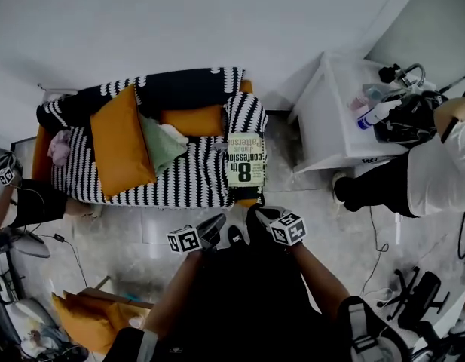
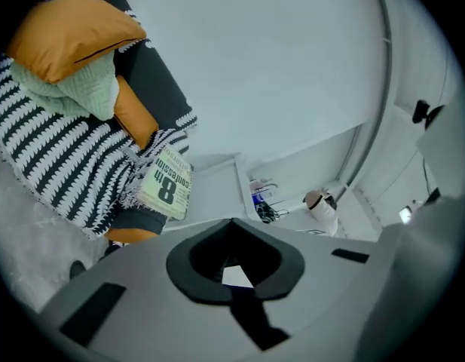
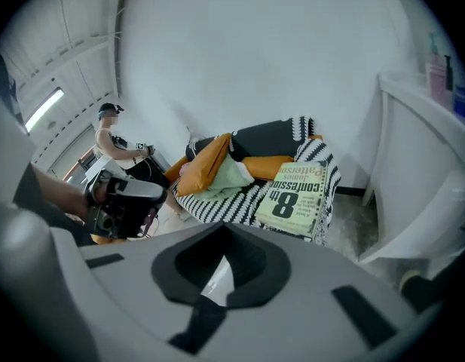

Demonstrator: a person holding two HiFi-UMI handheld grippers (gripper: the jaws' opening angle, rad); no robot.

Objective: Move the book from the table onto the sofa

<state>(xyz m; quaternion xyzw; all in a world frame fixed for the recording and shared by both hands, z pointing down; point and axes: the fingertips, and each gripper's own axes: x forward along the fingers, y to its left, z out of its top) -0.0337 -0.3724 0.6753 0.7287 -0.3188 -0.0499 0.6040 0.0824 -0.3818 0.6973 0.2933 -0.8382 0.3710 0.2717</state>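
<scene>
Green book [image 1: 246,159] all views, cable [image 1: 372,236] head view

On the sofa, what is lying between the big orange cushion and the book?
A green cloth lies right beside the cushion. After it there is only bare striped cover up to the book. The head view shows this.

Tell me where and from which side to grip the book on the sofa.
Grip the book by its near short edge, coming from the front of the sofa. It lies flat on the striped cover, so only an edge can be pinched, and that edge seems nearest the seat's front.
</scene>
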